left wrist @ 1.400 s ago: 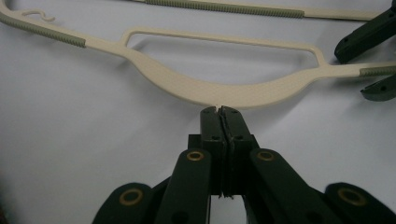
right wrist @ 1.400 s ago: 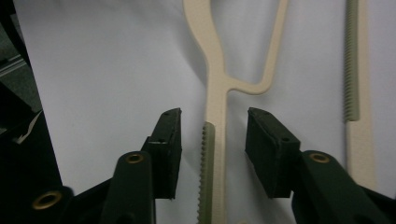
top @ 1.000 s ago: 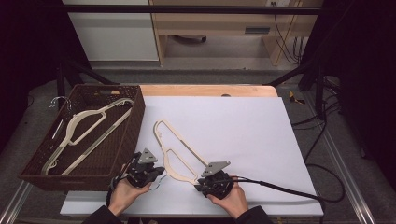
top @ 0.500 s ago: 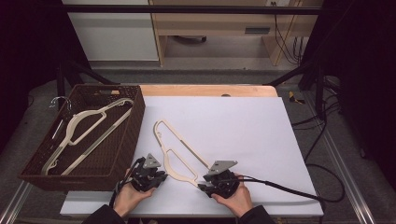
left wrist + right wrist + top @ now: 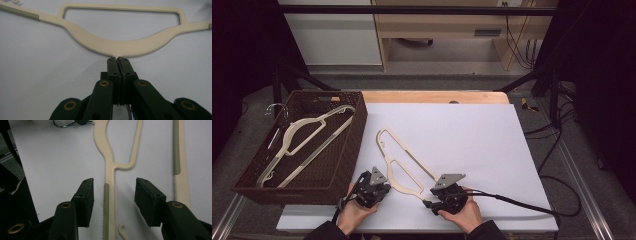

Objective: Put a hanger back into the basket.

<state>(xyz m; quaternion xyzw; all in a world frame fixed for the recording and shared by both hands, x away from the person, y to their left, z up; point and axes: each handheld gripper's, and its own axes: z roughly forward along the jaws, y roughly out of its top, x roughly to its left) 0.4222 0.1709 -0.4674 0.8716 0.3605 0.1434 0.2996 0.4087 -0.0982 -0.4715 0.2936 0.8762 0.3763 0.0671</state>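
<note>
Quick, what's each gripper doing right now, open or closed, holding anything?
Left gripper: closed on the metal hook at the neck of the cream hanger.
Right gripper: open, fingers either side of the hanger's arm, not gripping it.

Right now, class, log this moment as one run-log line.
left gripper: jaws shut on hanger neck | right gripper: jaws open astride hanger arm | basket: holds second hanger

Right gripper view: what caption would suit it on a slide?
Open right gripper straddling one arm of a cream hanger lying on the white table.
</note>
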